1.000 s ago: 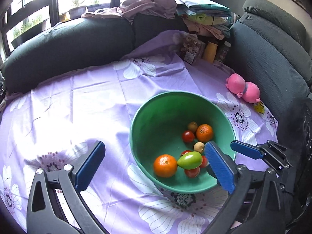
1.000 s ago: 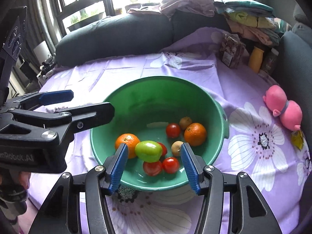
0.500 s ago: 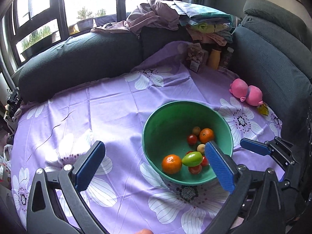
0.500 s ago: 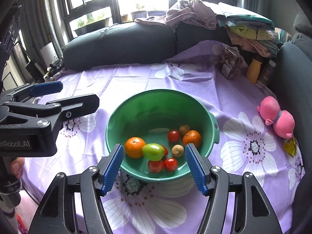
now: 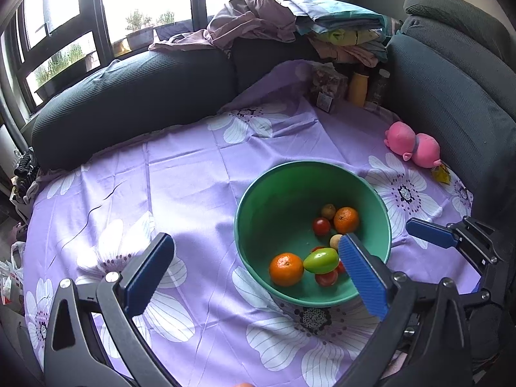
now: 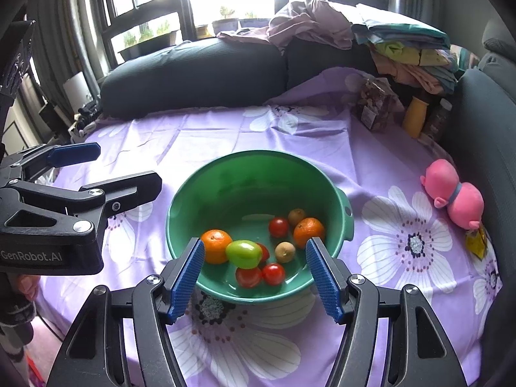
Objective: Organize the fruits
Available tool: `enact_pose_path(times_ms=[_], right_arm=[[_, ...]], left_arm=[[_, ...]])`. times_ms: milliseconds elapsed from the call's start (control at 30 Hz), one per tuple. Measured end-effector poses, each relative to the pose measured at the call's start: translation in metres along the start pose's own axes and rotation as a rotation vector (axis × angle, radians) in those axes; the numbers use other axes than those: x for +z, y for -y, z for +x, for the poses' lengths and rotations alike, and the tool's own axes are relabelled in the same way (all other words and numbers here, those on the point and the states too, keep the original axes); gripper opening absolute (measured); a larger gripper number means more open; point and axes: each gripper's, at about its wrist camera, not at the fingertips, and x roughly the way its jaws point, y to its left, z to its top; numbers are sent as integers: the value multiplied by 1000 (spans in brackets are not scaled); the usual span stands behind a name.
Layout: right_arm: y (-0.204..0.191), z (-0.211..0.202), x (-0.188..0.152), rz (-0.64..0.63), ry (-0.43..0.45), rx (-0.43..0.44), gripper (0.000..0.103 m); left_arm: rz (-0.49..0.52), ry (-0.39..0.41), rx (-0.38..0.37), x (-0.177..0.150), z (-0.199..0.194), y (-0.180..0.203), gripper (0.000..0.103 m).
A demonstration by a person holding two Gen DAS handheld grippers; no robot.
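Observation:
A green bowl point(image 5: 274, 193) point(image 6: 242, 187) stands on a purple flowered cloth point(image 5: 180, 187). It holds two oranges point(image 6: 216, 246) point(image 6: 308, 229), a green fruit point(image 5: 321, 260) point(image 6: 243, 253), several red tomatoes point(image 6: 273, 274) and two small brown fruits point(image 6: 285, 251). My right gripper point(image 6: 254, 244) hovers in front of the bowl's near rim, open, with nothing between its blue pads. My left gripper point(image 5: 254, 240) is open and empty, wide apart, to the left of the bowl. The left gripper's fingers point(image 6: 74, 154) show at the left edge of the right wrist view.
A pink plush toy point(image 5: 412, 148) point(image 6: 454, 200) lies right of the bowl. Dark sofa cushions point(image 5: 135, 96) ring the cloth at the back and right. Piled clothes point(image 5: 322, 29), a snack bag point(image 6: 374, 103) and a yellow bottle point(image 6: 416, 116) sit at the back right.
Both views have drawn back a little from the bowl, which looks smaller. The right gripper's jaws have widened. The fruits lie as before.

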Motion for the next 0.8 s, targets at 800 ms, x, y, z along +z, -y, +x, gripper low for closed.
enact_pose_path(times_ms=[800], right_arm=[[3, 6, 1, 3, -7, -2, 66]], left_arm=[[-20, -8, 2, 2, 9, -2, 102]])
